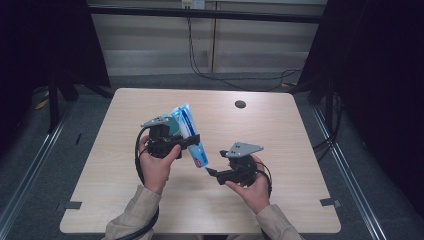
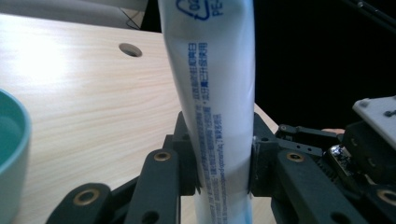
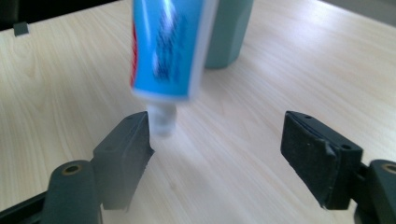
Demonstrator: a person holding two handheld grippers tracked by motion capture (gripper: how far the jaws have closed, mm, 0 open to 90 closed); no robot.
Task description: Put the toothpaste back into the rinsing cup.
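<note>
While your left gripper (image 1: pixel 192 140) fingers clamp the soft, light blue-and-white plastic toothpaste tube (image 1: pixel 189 132) mid-body, your right gripper (image 1: pixel 214 162) fingers stand released around its stiff cap end; grip there.

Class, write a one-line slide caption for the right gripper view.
Open right gripper below the white cap of a blue-and-white toothpaste tube, above a light wooden table.

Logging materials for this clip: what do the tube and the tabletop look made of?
Tube: probably soft plastic, glossy, printed; it bears a recycling mark and narrows slightly between the left gripper's pads. Tabletop: pale wood-grain, likely laminate, with a soft sheen and a cable hole.
</note>
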